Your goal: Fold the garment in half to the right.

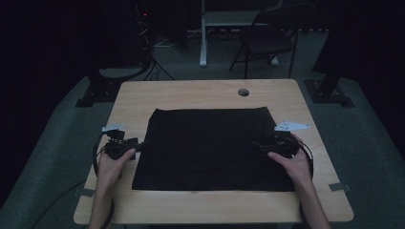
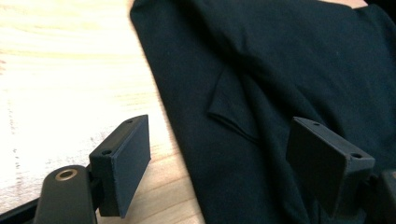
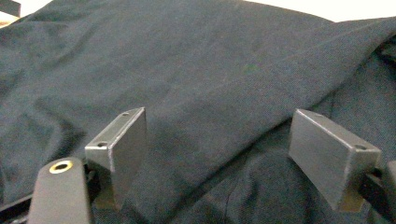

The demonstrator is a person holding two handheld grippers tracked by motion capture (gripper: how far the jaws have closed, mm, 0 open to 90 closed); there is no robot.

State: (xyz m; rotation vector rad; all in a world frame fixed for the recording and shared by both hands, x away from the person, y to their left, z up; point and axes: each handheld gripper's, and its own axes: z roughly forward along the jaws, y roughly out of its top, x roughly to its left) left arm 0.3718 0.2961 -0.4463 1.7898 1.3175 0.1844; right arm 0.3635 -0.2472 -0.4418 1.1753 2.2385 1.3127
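Black cotton, by the look of it: a dark garment (image 1: 212,148) lies spread nearly flat across the middle of the pale wooden tabletop (image 1: 191,93), folded into a rough rectangle with a few soft creases. It should handle as light and limp, with no stiffness to carry its own shape, so anything lifted from one point will droop and drag the rest along. It does not look slippery; the weave seems matte and should pinch well.

The left gripper (image 1: 139,143) sits at the garment's left edge, its jaws spread wide and empty, one over bare wood and one over cloth in the left gripper view, straddling the hem. A small folded flap (image 2: 233,109) lies just ahead of them. The right gripper (image 1: 258,144) rests over the right side, its jaws likewise parted with nothing between them, cloth lying beneath.

I would judge the side edges the sensible places to take hold, one per gripper, pinching through all layers so the fold lifts evenly.
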